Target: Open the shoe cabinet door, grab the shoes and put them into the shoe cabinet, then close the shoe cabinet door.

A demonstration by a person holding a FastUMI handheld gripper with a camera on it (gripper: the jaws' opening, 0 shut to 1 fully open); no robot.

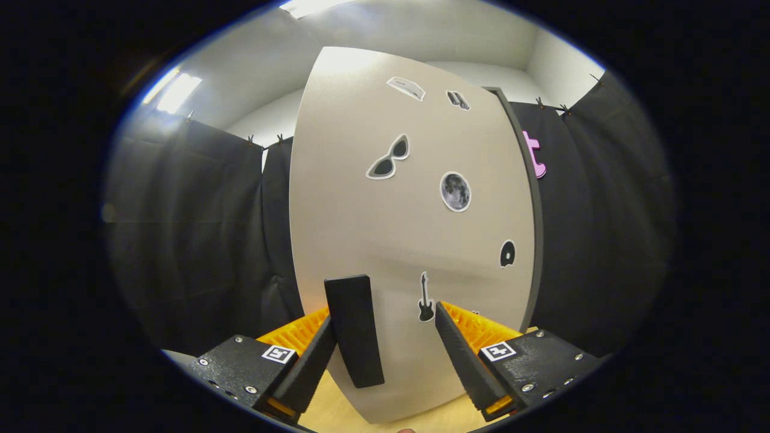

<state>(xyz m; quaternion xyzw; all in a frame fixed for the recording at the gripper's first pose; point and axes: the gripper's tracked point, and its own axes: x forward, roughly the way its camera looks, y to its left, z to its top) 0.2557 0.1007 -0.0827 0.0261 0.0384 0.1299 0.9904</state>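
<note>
The gripper (pixel 385 328) is spread, its fingers either side of the door's dark handle (pixel 355 329) without pinching it, and just beyond them the closed cabinet door (pixel 361 204) stands upright on the bench (pixel 325 409), stickers scattered above the handle.

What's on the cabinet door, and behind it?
On the door: a dark handle, stickers including sunglasses, a moon and a guitar. The open tongs straddle the handle. The door hides the interior.

Pale beige shoe cabinet door (pixel 373 228) (black-and-white stickers), black handle (pixel 355 331), dark grey edge (pixel 532 240), light wood floor (pixel 337 403)
</note>
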